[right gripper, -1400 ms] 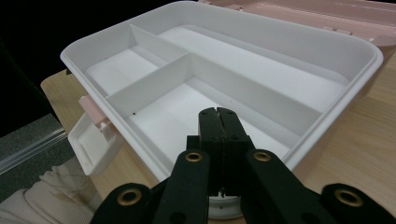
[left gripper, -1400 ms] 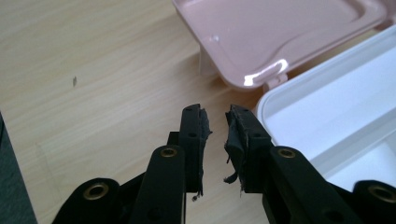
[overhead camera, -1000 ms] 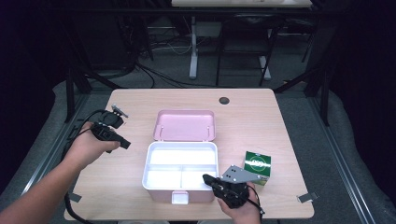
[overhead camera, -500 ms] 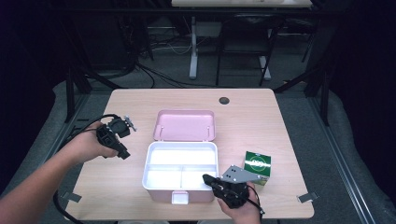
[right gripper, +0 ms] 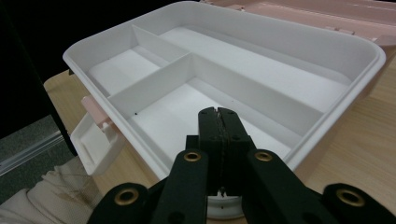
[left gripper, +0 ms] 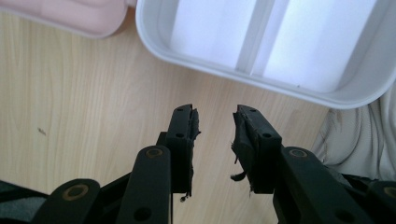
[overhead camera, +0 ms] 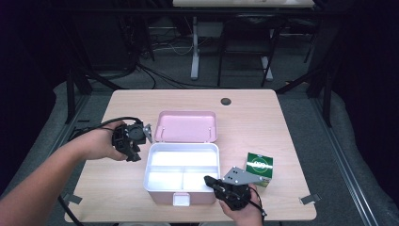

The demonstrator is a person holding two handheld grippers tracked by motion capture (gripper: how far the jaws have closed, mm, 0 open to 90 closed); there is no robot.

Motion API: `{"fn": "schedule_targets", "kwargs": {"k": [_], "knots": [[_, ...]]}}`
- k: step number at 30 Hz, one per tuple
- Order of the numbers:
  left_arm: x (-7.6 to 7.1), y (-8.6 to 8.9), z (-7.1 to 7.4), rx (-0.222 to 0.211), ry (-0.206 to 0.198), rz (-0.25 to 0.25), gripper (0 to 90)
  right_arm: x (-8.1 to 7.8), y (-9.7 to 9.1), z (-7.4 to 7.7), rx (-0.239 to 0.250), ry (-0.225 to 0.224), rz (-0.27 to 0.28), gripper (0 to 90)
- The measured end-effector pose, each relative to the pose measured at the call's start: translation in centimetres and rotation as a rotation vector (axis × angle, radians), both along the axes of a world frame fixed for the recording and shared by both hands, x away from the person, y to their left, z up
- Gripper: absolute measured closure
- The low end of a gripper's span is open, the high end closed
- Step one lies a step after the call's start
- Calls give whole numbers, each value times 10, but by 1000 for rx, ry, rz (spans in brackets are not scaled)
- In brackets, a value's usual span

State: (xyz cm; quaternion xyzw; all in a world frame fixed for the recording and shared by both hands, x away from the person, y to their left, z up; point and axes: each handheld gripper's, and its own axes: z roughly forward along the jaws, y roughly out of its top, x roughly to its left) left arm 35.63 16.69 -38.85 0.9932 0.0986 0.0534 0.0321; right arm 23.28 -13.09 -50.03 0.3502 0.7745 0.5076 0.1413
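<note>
Left claw (overhead camera: 134,146) is being held just beside the left wall of the white tray (overhead camera: 149,162), clear of it; jaws have just been opening and are standing parted, nothing between them, bare bench (left gripper: 79,93) under them in the left gripper view. Right claw (overhead camera: 212,181) is being kept at the tray's near right corner, jaws pressed fully together with nothing gripped, tips reaching over the rim above a near compartment. Tray is being shown as an open box at bench centre, all three compartments bare, pink lid (overhead camera: 187,126) lying flat behind it. Green carton (overhead camera: 259,168) is sitting just right of the right claw
</note>
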Motion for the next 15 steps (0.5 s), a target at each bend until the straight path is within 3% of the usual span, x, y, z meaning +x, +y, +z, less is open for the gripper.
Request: {"fn": "schedule_targets", "kwargs": {"k": [15], "knots": [[-3, -42, -2, -15, 15, -100, 686, 0, 0, 1, 0, 9, -3, 852]]}}
